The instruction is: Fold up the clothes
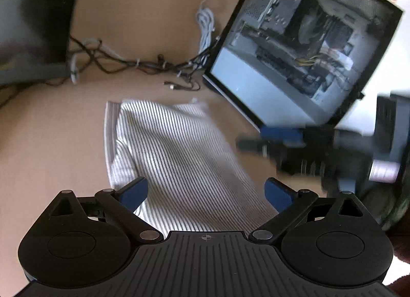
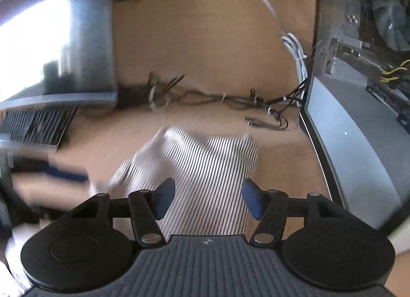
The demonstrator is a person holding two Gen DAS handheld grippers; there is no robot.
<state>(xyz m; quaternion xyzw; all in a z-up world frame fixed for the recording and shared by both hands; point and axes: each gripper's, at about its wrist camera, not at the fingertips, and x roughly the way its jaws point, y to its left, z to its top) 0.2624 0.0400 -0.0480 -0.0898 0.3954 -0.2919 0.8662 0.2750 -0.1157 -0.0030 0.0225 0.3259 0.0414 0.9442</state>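
A white garment with thin dark stripes lies folded on the wooden desk. It also shows in the right wrist view. My left gripper is open and empty, just above the garment's near end. My right gripper is open and empty over the near part of the garment. The right gripper shows blurred at the right of the left wrist view. The left gripper shows blurred at the left of the right wrist view.
A glass-sided computer case stands to the right of the garment. A tangle of black and white cables runs along the back of the desk. A monitor and a keyboard are at the left.
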